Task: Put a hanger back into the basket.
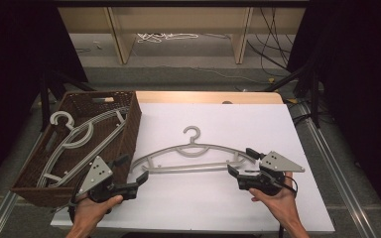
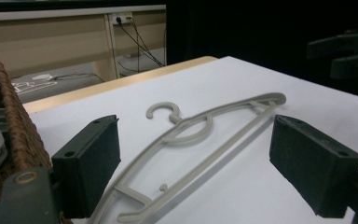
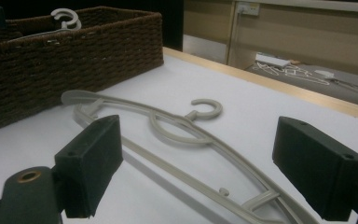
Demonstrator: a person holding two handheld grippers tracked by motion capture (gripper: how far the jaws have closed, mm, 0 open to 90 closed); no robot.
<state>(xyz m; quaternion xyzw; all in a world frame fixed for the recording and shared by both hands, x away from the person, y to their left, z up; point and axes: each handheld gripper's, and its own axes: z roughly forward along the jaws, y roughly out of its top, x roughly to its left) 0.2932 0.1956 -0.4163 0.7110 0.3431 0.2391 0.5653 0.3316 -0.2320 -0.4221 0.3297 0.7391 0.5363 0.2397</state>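
Two grippers are in my hands, one at each end of the grey hanger (image 1: 193, 157) that lies flat on the white table (image 1: 218, 208). My left gripper (image 1: 135, 171) is at the left end of the hanger, close to the corner of the brown woven basket (image 1: 129, 130). Its jaws stand wide apart, and in the left gripper view the end of the hanger (image 2: 186, 154) lies between them, on the table, with neither jaw touching it. My right gripper (image 1: 243, 162) is at the right end of the hanger. Its jaws are also wide apart, and in the right gripper view the hanger (image 3: 177, 140) runs between them; I cannot see any contact there.

The hook of the hanger points away from me, toward the far edge of the table. The basket stands at the left side of the table, and more grey hangers (image 1: 77, 139) lie inside it, one with its hook near the far left corner. In the right gripper view the basket (image 3: 74, 60) is behind the hanger, and a hook (image 3: 65, 17) shows above its rim.
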